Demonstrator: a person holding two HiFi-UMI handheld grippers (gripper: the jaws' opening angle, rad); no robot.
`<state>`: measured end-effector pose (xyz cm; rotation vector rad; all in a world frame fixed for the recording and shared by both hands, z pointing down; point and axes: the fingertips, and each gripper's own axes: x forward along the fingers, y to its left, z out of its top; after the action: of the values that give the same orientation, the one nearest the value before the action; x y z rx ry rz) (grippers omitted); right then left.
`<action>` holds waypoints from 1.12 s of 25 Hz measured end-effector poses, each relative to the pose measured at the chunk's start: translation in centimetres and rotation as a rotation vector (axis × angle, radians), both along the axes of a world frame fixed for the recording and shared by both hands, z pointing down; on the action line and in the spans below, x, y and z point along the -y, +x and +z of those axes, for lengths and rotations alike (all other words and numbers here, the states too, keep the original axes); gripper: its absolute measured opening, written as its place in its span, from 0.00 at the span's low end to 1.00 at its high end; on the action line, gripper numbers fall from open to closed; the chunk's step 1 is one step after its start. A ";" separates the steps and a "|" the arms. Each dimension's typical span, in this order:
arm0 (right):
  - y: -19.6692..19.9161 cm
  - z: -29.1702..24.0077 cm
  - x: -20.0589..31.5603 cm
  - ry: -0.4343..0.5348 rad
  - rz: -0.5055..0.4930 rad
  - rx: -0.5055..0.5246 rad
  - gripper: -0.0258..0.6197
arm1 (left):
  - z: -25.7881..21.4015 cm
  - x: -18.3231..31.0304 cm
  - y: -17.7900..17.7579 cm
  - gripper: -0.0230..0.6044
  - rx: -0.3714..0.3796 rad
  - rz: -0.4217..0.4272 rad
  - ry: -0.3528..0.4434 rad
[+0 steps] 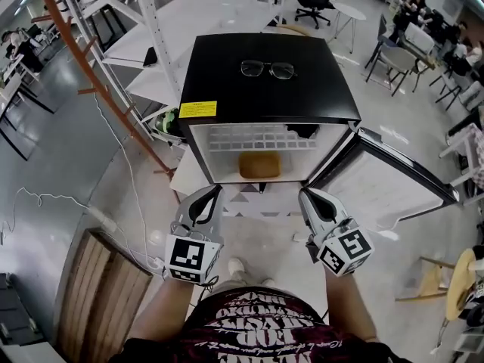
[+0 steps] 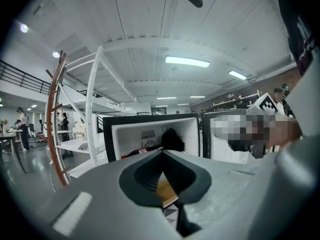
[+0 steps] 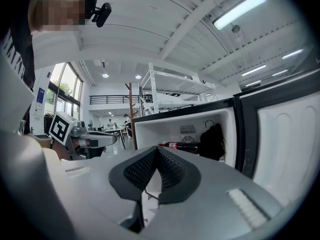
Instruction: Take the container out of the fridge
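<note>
A black mini fridge [image 1: 265, 82] stands on the floor in front of me with its door [image 1: 389, 187] swung open to the right. On its lower level sits a tan-orange container [image 1: 259, 165], under a white wire shelf [image 1: 253, 137]. My left gripper [image 1: 215, 192] and right gripper [image 1: 304, 195] hover side by side just in front of the opening, both shut and empty. In the left gripper view the container [image 2: 165, 190] shows through the gap behind the closed jaw tips of the left gripper [image 2: 161, 152]. The right gripper [image 3: 156, 151] faces the fridge interior.
Eyeglasses [image 1: 268, 69] lie on the fridge top. A cola bottle [image 3: 179, 145] and a black bag [image 3: 213, 141] rest on the upper shelf. A white rack [image 1: 136, 36] stands at the left, a wooden board [image 1: 102, 293] at the lower left, a stool [image 1: 460, 282] at the right.
</note>
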<state>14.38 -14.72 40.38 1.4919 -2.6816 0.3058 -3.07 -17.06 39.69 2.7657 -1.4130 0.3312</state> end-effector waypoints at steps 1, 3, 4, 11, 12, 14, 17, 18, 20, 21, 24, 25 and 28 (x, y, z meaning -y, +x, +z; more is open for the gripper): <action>0.0 0.0 0.2 -0.002 0.005 -0.002 0.08 | -0.2 0.4 -0.1 0.04 -0.003 0.001 0.006; 0.1 0.0 0.7 -0.004 0.015 -0.004 0.08 | -0.2 1.1 -0.2 0.04 -0.009 0.003 0.005; 0.1 0.0 1.0 -0.006 0.021 -0.004 0.08 | 0.0 1.4 -0.2 0.04 -0.011 0.005 -0.001; -0.6 -0.5 2.6 -0.005 0.037 -0.007 0.08 | 0.1 3.0 -0.5 0.04 -0.035 0.031 0.000; -0.7 -0.5 2.7 -0.006 0.039 -0.013 0.08 | 0.1 3.2 -0.7 0.04 -0.035 0.034 0.001; -1.2 -0.5 2.9 -0.006 0.043 -0.026 0.08 | 0.0 3.6 -1.1 0.04 -0.038 0.040 0.007; -1.8 -0.9 3.2 0.006 0.050 -0.038 0.08 | -0.6 4.0 -1.6 0.04 -0.049 0.052 0.021; -1.9 -1.0 3.3 0.009 0.054 -0.041 0.08 | -0.8 4.1 -1.8 0.04 -0.052 0.057 0.025; -2.3 -1.1 3.4 0.009 0.058 -0.050 0.08 | -0.7 4.0 -1.9 0.04 -0.056 0.061 0.024; -2.5 -1.1 3.3 0.006 0.057 -0.057 0.08 | -0.6 3.9 -2.0 0.04 -0.059 0.063 0.021; -2.5 -0.7 3.5 -0.008 0.058 -0.078 0.08 | -0.4 3.8 -1.6 0.04 -0.069 0.075 0.013; -2.3 -0.5 3.8 -0.015 0.062 -0.081 0.08 | -0.3 4.0 -1.5 0.04 -0.072 0.077 0.013; -2.1 1.2 3.9 -0.065 0.066 -0.087 0.08 | 0.7 3.9 -1.6 0.04 -0.067 0.073 -0.010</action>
<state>12.28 -18.60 41.61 1.5398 -2.5352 0.3197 -4.65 -20.93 40.37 2.7970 -1.2954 0.2433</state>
